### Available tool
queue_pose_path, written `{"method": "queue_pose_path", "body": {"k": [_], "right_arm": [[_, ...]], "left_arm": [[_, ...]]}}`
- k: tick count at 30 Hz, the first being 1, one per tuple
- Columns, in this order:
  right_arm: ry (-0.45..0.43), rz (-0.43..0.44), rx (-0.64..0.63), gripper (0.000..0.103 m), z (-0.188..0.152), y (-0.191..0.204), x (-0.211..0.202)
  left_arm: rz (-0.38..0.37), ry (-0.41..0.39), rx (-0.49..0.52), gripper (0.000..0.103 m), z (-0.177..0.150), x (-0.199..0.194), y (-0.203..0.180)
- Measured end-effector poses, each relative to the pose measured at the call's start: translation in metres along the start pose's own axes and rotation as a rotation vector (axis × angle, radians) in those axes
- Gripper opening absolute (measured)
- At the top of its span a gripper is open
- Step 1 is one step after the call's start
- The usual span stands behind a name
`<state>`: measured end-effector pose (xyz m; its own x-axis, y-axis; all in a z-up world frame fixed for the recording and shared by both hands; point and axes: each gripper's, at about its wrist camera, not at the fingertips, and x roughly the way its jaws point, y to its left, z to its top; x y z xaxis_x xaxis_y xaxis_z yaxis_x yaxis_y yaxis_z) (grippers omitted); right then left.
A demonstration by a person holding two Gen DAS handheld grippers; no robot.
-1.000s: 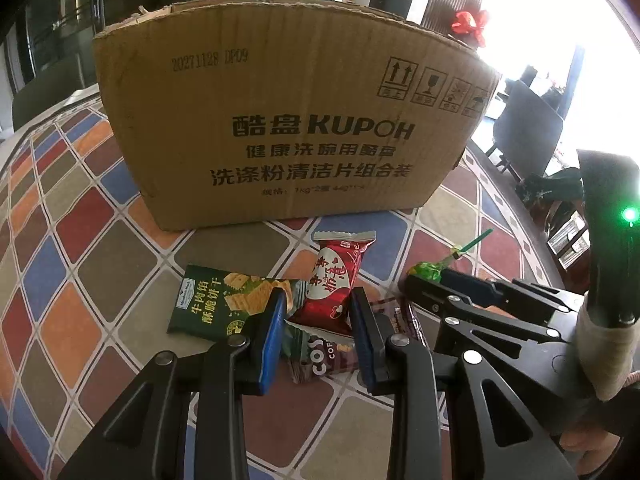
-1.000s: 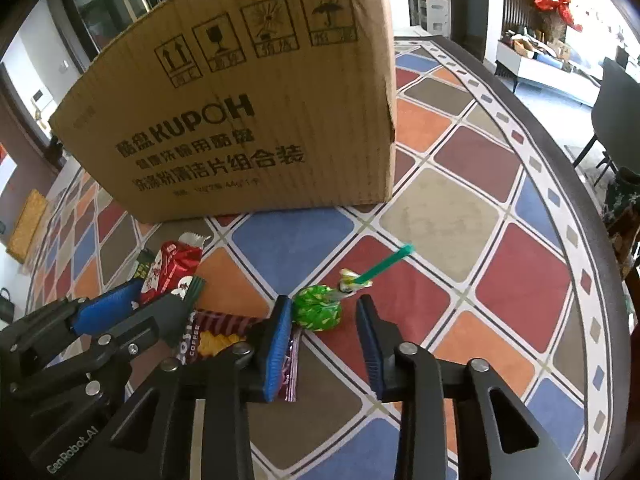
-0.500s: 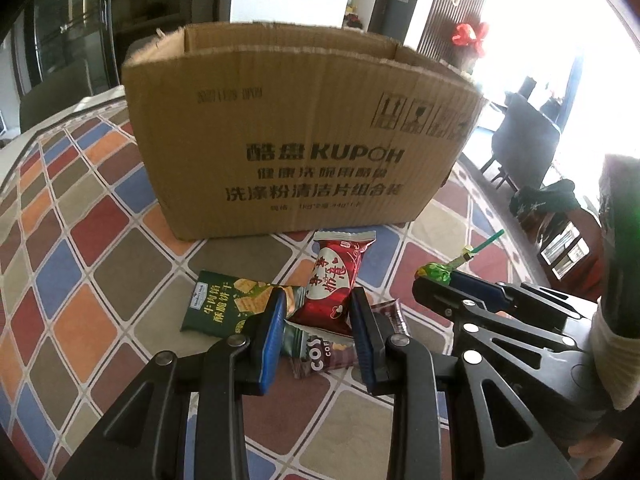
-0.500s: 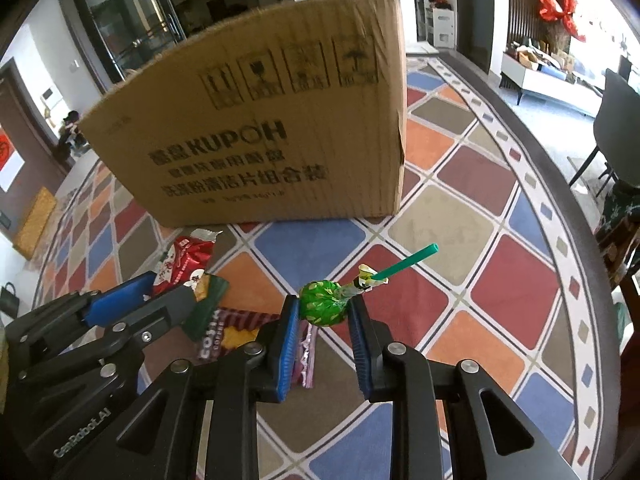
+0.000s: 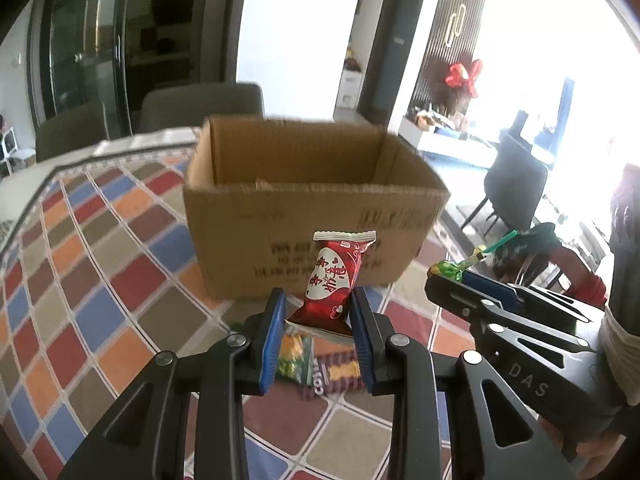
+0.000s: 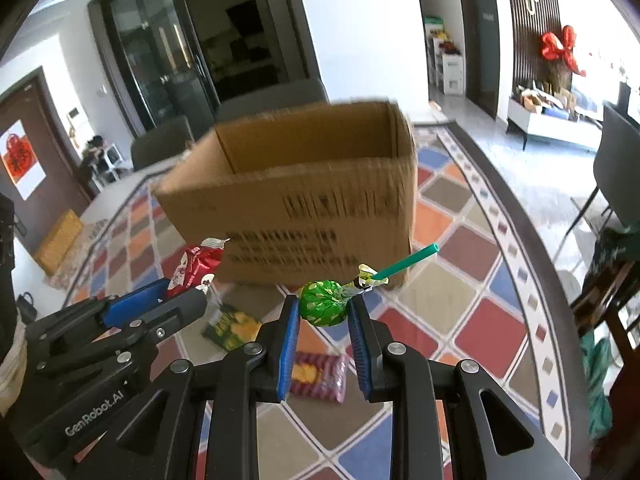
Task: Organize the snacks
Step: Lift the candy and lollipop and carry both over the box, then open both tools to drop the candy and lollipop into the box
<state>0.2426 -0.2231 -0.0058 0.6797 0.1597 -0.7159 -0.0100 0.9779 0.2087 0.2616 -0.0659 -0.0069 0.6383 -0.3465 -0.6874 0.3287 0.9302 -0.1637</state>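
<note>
My left gripper (image 5: 318, 308) is shut on a red snack packet (image 5: 334, 280) with a white crimped top, held above the table. The right gripper (image 6: 323, 312) is shut on the head of a green-wrapped lollipop (image 6: 325, 302), whose teal stick (image 6: 404, 266) points up and right. An open cardboard box (image 5: 312, 208) stands just beyond both grippers, and its inner walls show. Each gripper also appears in the other's view: the right gripper (image 5: 448, 276) with the lollipop, the left gripper (image 6: 184, 286) with the red packet (image 6: 196, 266).
On the colourful checkered tablecloth (image 5: 100, 280) below the grippers lie a green biscuit packet (image 6: 234, 326) and a dark purple packet (image 6: 320, 376). Grey chairs (image 5: 200, 106) stand behind the box. A dark chair (image 5: 516, 184) is off the table's right edge.
Both grippers have risen from the table, the left lifting the red packet and the right the lollipop. The box's open top has come into view.
</note>
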Motion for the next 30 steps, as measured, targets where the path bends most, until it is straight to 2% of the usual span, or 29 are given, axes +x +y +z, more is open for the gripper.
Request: {"method": "queue_pose_path", "body": {"k": [9,16,21,30], "right_arm": [[-0.11,0.012,-0.058,0.026,0.037,0.02,-0.028],[-0.171,-0.006,-0.114,0.026,0.072,0.034,-0.035],[-0.168,0.0,-0.125,0.026,0.093,0.039,-0.026],[-0.12,-0.01,-0.13,0.026,0.116,0.035,0.004]], "left_arm": [[-0.02,-0.068,-0.013,0.032,0.043,-0.023,0.011],[0.016,-0.109,0.02,0.032,0.08,-0.029,0.02],[0.016,-0.085,0.022,0.032,0.099,-0.014,0.026],[0.037,-0.032,0.027,0.032,0.114,0.016,0.029]]}}
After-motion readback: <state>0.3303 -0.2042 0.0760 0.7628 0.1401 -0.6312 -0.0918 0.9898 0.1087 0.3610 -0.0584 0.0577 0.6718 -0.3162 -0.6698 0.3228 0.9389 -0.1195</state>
